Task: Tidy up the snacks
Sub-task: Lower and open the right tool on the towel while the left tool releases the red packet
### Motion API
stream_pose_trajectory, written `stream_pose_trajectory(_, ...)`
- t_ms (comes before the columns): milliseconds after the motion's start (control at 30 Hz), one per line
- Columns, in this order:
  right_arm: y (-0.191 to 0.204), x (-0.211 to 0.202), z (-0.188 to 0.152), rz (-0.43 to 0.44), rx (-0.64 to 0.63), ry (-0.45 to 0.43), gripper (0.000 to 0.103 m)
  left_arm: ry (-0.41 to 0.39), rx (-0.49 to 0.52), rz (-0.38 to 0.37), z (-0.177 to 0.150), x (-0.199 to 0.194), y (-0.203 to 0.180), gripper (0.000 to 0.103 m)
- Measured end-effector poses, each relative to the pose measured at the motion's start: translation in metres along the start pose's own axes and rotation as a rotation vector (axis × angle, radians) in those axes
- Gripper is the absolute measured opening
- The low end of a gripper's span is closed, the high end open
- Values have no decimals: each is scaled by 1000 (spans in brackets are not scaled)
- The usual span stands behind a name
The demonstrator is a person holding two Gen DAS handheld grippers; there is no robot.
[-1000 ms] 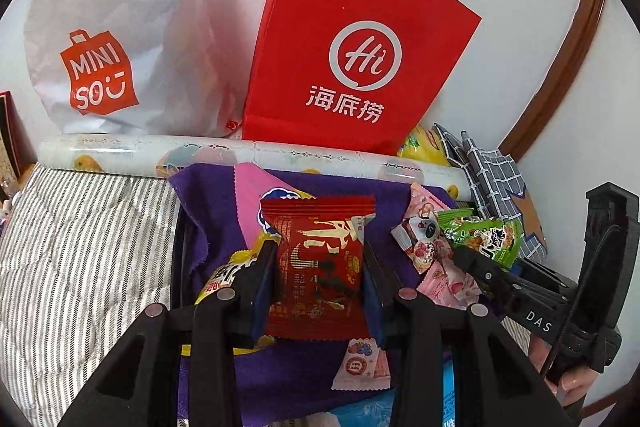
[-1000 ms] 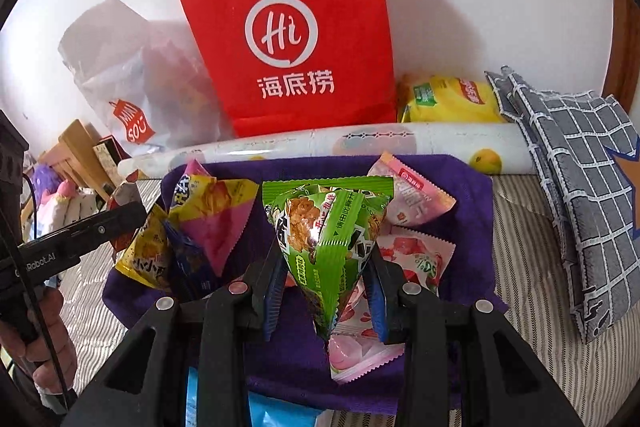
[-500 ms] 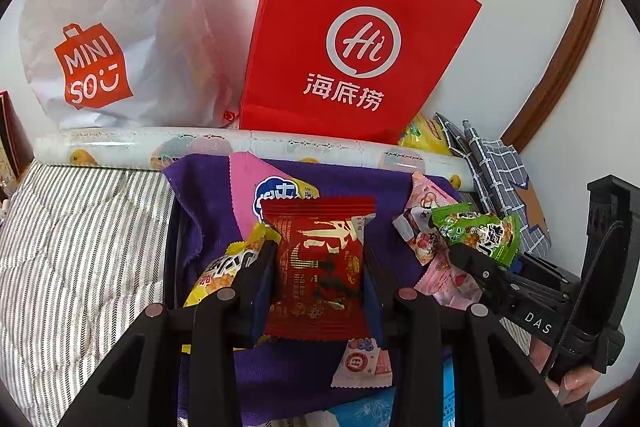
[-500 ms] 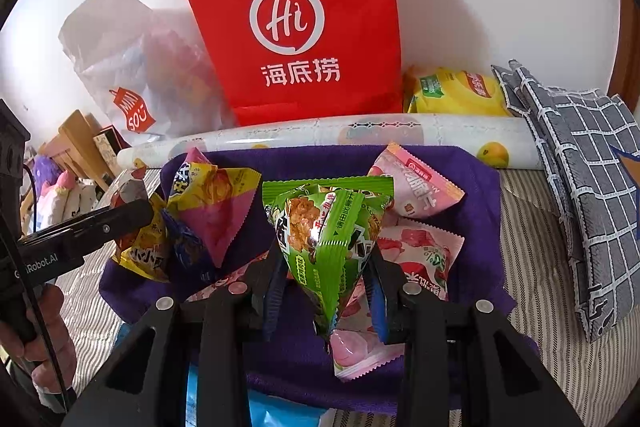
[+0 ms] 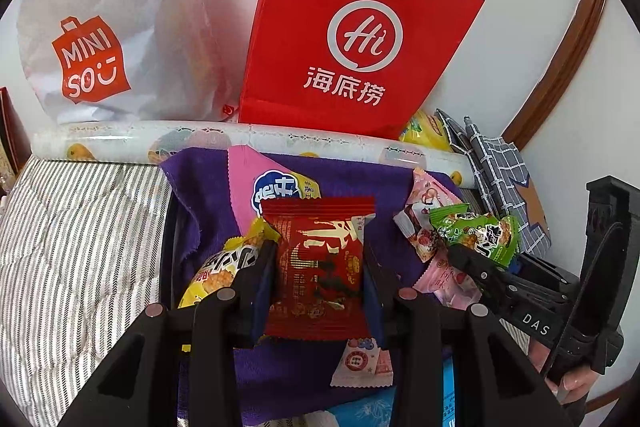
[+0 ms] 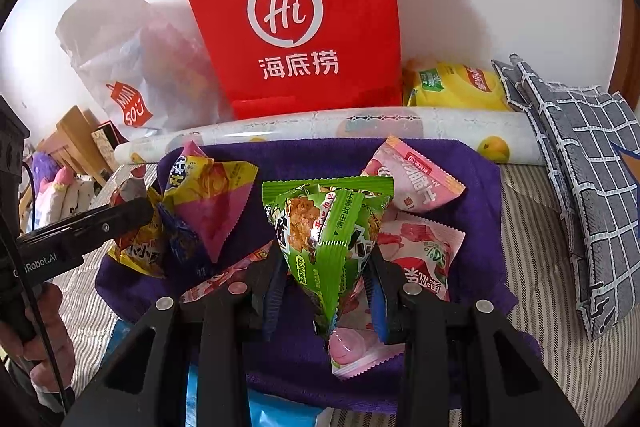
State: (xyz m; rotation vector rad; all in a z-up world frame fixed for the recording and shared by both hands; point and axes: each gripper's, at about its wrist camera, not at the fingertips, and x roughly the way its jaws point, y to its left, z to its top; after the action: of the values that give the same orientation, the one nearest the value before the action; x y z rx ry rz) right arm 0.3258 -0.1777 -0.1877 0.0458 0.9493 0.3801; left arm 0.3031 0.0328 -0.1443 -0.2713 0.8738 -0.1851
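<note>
two claws (seemingly clamped): red packet, green packet

A red bag stands behind a purple cloth. On the cloth: green, red and pink packets.

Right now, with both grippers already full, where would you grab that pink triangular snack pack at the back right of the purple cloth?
Grip the pink triangular pack at its upper crimped seam, coming from above. It sits propped up on the purple cloth, and that flat corner points clear of the neighbouring packs.
</note>
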Motion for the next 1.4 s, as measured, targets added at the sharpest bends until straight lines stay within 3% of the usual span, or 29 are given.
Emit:
stream_pose_trajectory(967, 5, 5, -1, -19, -46, 24, 38, 49, 10, 15, -4, 12, -1, 37)
stream_pose_trajectory(1400, 8, 1, -1, -21, -64, 6, 46, 71, 22, 24, -4, 18, -2, 37)
